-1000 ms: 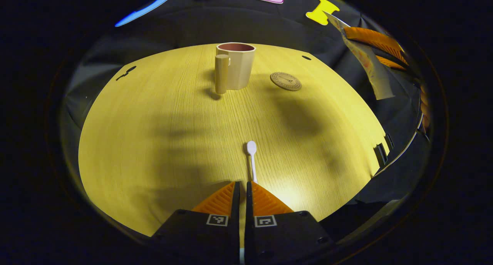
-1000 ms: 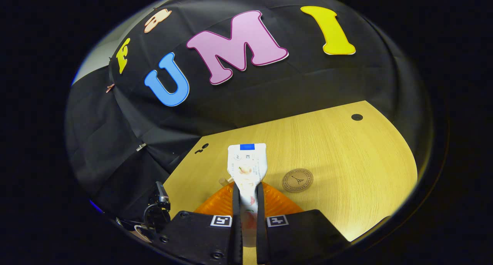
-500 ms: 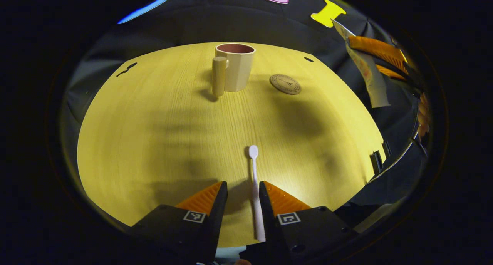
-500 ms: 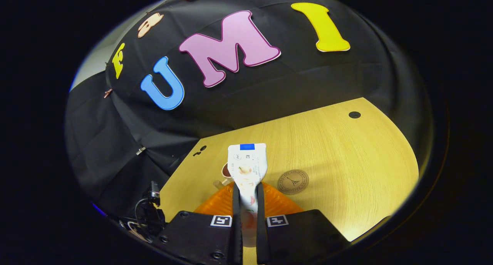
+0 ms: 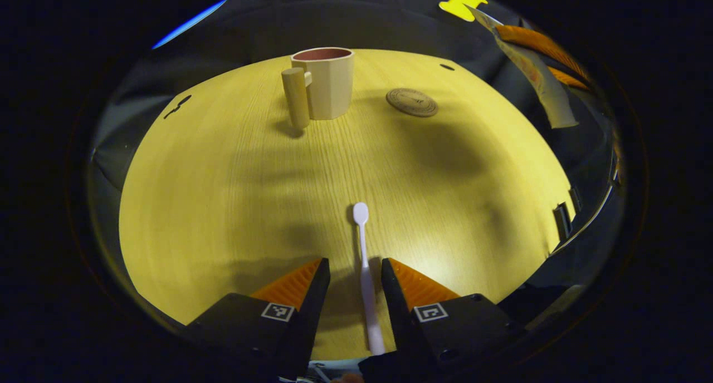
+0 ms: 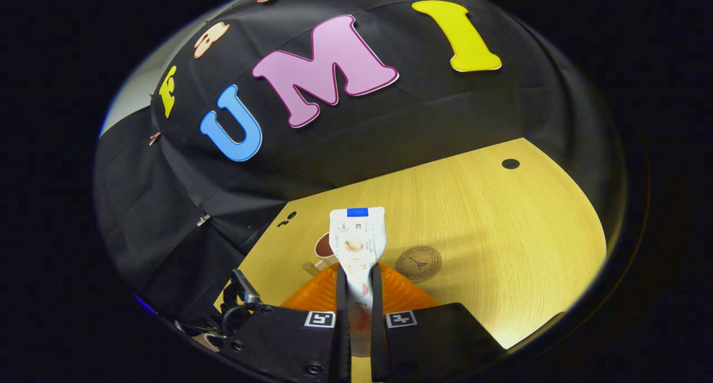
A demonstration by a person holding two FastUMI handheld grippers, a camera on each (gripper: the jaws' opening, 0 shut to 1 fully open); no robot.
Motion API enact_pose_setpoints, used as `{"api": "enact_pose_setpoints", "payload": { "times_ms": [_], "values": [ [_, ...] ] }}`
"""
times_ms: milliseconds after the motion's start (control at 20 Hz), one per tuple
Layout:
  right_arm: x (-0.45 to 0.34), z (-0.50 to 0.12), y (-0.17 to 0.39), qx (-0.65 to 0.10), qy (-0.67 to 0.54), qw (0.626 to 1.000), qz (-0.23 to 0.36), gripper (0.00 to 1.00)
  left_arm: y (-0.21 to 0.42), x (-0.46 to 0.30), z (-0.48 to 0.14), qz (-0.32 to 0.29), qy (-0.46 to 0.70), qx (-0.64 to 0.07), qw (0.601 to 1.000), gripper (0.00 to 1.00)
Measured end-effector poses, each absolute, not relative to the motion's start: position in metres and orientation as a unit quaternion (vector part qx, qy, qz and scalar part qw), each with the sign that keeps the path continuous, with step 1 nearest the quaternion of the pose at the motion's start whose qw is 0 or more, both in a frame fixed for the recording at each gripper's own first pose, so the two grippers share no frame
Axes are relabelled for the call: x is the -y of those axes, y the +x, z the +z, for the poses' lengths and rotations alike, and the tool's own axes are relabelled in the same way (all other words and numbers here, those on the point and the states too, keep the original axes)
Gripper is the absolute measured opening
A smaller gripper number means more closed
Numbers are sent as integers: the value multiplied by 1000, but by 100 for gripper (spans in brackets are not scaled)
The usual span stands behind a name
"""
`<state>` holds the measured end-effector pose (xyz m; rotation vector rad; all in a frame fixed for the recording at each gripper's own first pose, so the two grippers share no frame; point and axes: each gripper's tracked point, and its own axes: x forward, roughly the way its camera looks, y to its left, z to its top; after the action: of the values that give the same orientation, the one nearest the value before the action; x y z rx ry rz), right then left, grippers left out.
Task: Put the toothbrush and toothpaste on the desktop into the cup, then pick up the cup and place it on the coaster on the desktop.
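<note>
1 slim white plastic toothbrush [image 5: 363,271] lies flat on the yellow wood-grain tabletop [image 5: 223,182], its handle between the spread jaws of the left gripper [image 5: 353,271]; whether either finger touches it cannot be told. Far across the tabletop stands the beige faceted cup [image 5: 326,82] with its thick cylindrical handle, and the round brown coaster [image 5: 412,102] lies near it. The right gripper [image 6: 355,277], raised above the tabletop, has its jaws pinching the white printed toothpaste tube [image 6: 356,241], which sticks out forward between them.
</note>
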<state>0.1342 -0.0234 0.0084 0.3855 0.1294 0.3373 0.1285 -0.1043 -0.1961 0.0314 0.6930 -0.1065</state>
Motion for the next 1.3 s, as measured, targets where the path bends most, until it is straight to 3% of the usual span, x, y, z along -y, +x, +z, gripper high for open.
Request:
{"api": "enact_pose_setpoints", "payload": {
  "times_ms": [200, 300, 350, 450, 550, 850, 1300],
  "values": [
    [21, 15, 140, -56, 196, 963, 177, 18, 130, 110, -199, -35, -2, -345, 938, 61],
    [14, 27, 147, -39, 198, 960, 193, 18, 127, 116, -197, -45, 6, -350, 936, 47],
    [9, 36, 152, -29, 199, 958, 203, 18, 128, 120, -196, -49, 11, -351, 935, 32],
    [-3, 54, 163, -7, 201, 953, 227, 18, 130, 123, -197, -43, 22, -350, 935, 15],
    [-17, 72, 177, 13, 204, 946, 251, 17, 130, 122, -194, -40, 25, -342, 939, 7],
    [-45, 97, 227, 45, 214, 932, 289, 18, 129, 123, -187, -56, -64, -304, 949, 6],
    [-86, 99, 277, 80, 206, 925, 309, 18, 119, 122, -137, -84, -110, -228, 964, 6]
  ]
}}
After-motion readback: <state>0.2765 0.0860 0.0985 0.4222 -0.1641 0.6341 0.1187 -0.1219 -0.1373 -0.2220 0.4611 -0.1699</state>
